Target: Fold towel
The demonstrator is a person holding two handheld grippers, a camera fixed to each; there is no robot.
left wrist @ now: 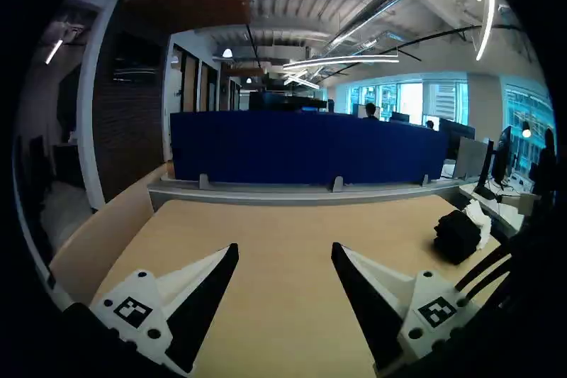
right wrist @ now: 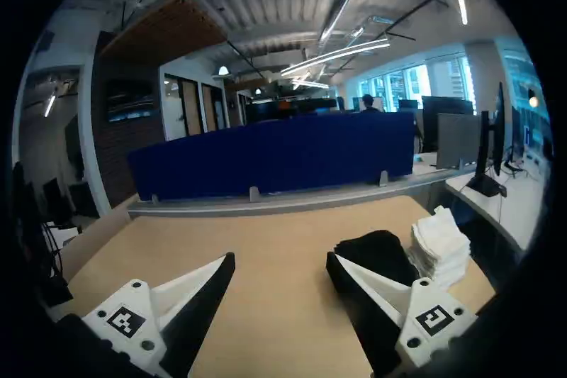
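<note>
Tabletop of pale wood (left wrist: 283,229) spreads across both views, bare through its middle. Along its far edge stands a long blue partition (left wrist: 305,147), with desk monitors (right wrist: 489,137) off to the right behind it. The towels sit near the table's right edge: a folded black towel stack (right wrist: 375,250) and, touching its right side, a white towel stack (right wrist: 441,243). In the left gripper view the black stack lies well apart, far to the right. The left gripper (left wrist: 284,249) hangs over the bare wood, jaws spread wide and holding nothing. The right gripper (right wrist: 280,259) is likewise wide and empty, its right finger just in front of the black stack.
</note>
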